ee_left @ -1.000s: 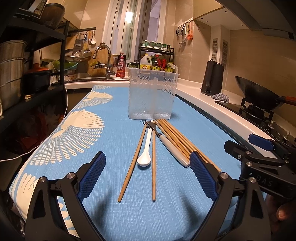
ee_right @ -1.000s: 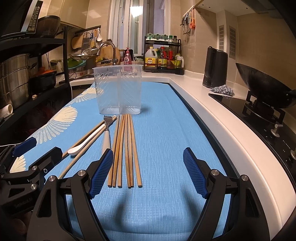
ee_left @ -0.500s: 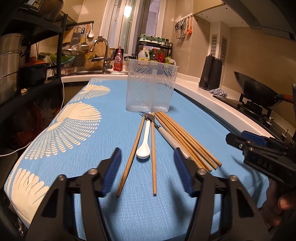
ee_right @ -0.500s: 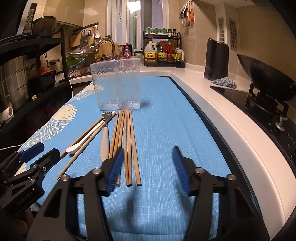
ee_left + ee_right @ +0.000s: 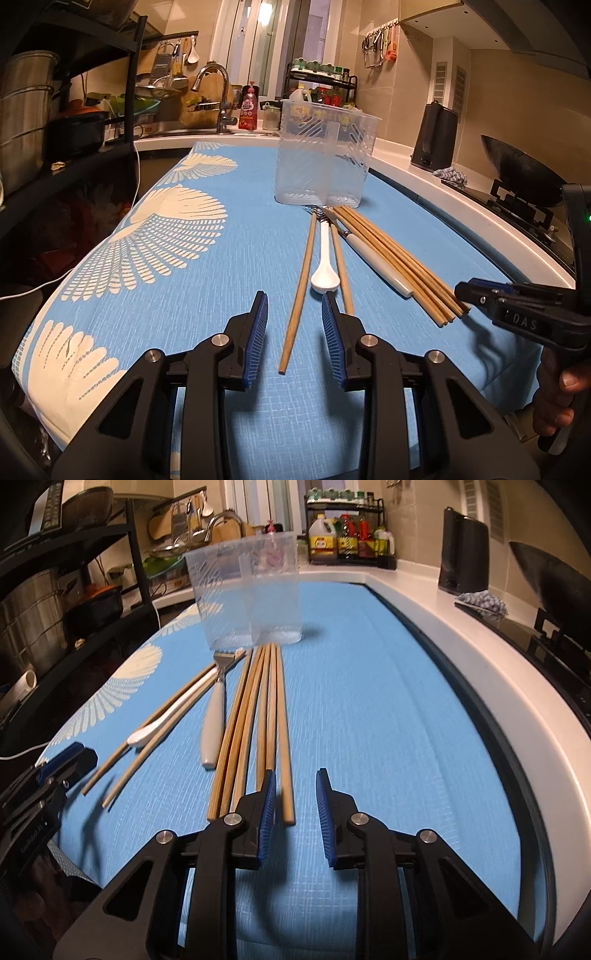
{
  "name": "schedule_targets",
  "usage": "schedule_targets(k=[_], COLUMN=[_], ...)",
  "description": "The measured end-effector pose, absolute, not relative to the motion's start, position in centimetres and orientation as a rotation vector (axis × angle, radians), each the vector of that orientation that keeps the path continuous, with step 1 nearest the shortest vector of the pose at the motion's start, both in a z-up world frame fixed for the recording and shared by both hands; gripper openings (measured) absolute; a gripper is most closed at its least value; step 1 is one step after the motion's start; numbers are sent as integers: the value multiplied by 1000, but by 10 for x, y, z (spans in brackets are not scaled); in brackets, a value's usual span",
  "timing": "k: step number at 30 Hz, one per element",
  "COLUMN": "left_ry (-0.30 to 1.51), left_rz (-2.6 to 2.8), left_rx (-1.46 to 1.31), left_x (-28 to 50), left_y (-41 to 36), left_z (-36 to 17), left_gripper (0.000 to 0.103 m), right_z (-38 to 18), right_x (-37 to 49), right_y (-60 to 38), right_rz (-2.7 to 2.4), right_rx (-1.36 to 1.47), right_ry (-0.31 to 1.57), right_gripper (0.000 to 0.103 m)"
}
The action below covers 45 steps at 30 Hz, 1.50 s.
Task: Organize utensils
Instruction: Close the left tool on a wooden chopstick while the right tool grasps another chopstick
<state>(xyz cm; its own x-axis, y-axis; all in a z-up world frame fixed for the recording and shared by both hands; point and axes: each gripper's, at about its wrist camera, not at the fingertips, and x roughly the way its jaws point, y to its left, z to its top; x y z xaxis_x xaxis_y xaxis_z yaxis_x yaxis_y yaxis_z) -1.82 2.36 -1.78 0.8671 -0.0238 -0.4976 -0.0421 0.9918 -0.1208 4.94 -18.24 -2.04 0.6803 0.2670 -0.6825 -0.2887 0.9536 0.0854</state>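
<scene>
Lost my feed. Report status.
Left gripper closing around a loose chopstick, right gripper closing beside the chopstick bundle; neither gripping. Holder empty. Nothing blocking.

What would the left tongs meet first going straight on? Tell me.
Probably the lone chopstick lying between the left tongs, whose jaws have just been closing; beyond it, the white spoon. Depth is unclear.
</scene>
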Motion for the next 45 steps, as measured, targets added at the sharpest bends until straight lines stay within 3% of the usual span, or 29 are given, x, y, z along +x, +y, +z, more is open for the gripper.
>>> schedule_targets(k=[12,14,17,21,45], left_ry=[579,580,582,585,525], left_rz=[28,28,17,5,33], left_rx=[-84,-79,-66,-54,-65], left_x=[-10,-9,-8,-10,-24], left_y=[23,22,20,19,47], left_z=[-34,-34,-33,-33,-39], left_gripper=[29,25,9,6,6], right_z=[-25,-25,-25,-25,-32], right_x=[50,50,49,44,25], right_y=[-181,-181,-181,-182,-191], right_rz=[299,306,326,319,132], right_rx=[-65,-65,-61,-97,-24], right_ry=[769,767,768,753,656], right_gripper=[19,9,7,7,9])
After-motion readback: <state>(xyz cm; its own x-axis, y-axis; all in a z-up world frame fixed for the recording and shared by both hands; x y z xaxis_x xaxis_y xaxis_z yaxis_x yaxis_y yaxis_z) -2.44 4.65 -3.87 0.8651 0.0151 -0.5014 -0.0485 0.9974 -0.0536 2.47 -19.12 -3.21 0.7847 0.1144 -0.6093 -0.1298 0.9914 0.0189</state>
